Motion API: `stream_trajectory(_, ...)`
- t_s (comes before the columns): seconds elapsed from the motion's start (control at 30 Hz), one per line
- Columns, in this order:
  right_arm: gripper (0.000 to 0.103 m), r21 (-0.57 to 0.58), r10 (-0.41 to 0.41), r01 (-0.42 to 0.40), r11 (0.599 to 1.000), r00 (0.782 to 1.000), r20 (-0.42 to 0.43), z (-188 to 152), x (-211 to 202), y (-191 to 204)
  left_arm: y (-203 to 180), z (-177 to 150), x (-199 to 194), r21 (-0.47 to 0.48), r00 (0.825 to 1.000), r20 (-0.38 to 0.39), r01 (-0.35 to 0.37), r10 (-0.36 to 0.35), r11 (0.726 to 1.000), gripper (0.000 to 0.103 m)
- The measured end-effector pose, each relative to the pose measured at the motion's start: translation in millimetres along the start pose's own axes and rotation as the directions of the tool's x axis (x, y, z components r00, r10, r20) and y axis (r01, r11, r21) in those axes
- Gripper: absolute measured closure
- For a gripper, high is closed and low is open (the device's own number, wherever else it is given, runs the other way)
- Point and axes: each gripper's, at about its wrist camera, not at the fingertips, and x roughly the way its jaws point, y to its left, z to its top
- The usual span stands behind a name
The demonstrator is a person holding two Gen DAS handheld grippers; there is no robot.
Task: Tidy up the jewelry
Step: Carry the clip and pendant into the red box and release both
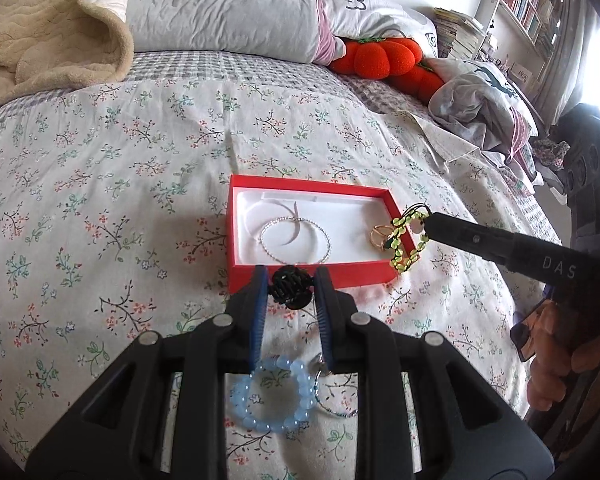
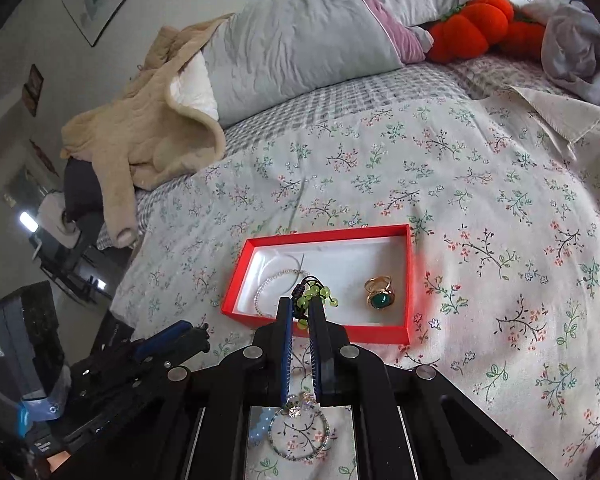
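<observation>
A red jewelry box (image 1: pixel 236 236) (image 2: pixel 408 280) with a white lining lies on the floral bedspread. It holds a silver bracelet (image 1: pixel 296 242) (image 2: pixel 270 286) and a gold ring with a green stone (image 1: pixel 382 236) (image 2: pixel 379 292). My right gripper (image 2: pixel 301 308) (image 1: pixel 426 226) is shut on a green bead bracelet (image 1: pixel 408 244) (image 2: pixel 314 294) and holds it over the box's right end. My left gripper (image 1: pixel 290 284) is shut on a black hair claw (image 1: pixel 290 286) just in front of the box. A blue bead bracelet (image 1: pixel 272 394) and a thin beaded bracelet with a charm (image 2: pixel 300 428) lie on the bed beneath the grippers.
Grey pillows (image 1: pixel 220 4) and a beige fleece garment (image 1: pixel 48 28) lie at the head of the bed. Orange plush pumpkins (image 1: pixel 380 58) and crumpled bedding (image 1: pixel 480 100) sit at the back right. Bookshelves (image 1: pixel 528 0) stand beyond.
</observation>
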Motion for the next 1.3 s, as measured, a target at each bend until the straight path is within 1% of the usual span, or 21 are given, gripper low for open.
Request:
stream_trajectory(0.17,0.095,-0.005,-0.02,0.02,1.0,1.0,0.016,7,16,-1,-6,10,21,0.004,1.0,0.026,0.014,-0.014,1.0,0.078)
stream_trajectory(0.43,0.095,-0.003,-0.015,0.015,1.0,1.0,-0.019,7,39,-12,-4,15,55,-0.001,1.0,0.012,-0.007,0.007,1.0,0.078)
stream_trajectory(0.53,0.095,-0.003,-0.023,0.023,1.0,0.999,-0.038,6,45,-16,-3,16,63,0.005,1.0,0.008,-0.017,0.017,1.0,0.078)
stream_trajectory(0.73,0.094,-0.013,-0.049,0.048,0.999,0.998,-0.048,7,51,-22,0,14,74,0.02,0.999,-0.008,-0.039,0.039,0.999,0.078)
stream_trajectory(0.83,0.093,-0.017,-0.056,0.055,0.998,0.997,-0.057,8,52,-24,-2,15,72,0.043,0.999,0.004,-0.053,0.053,0.998,0.076)
stream_trajectory(0.9,0.091,-0.013,-0.053,0.052,0.999,0.997,-0.063,10,50,-25,-3,17,68,0.045,0.999,0.011,-0.048,0.048,0.998,0.071)
stream_trajectory(0.97,0.091,-0.008,-0.056,0.056,0.998,0.997,-0.061,11,47,-27,-4,19,63,0.048,0.999,0.015,-0.051,0.051,0.998,0.07)
stream_trajectory(1.07,0.09,-0.007,-0.056,0.056,0.998,0.997,-0.052,11,41,-27,-6,19,55,0.063,0.997,0.011,-0.074,0.073,0.995,0.069)
stream_trajectory(1.13,0.09,-0.005,-0.061,0.06,0.998,0.997,-0.049,11,36,-26,-6,18,48,0.074,0.996,0.009,-0.086,0.086,0.993,0.067)
stream_trajectory(1.2,0.09,-0.009,-0.066,0.066,0.998,0.997,-0.049,10,32,-24,-5,16,42,0.074,0.995,0.006,-0.1,0.1,0.992,0.058)
stream_trajectory(1.3,0.09,-0.016,-0.066,0.066,0.998,0.996,-0.056,6,26,-22,-1,12,33,0.056,0.993,-0.001,-0.118,0.119,0.991,0.055)
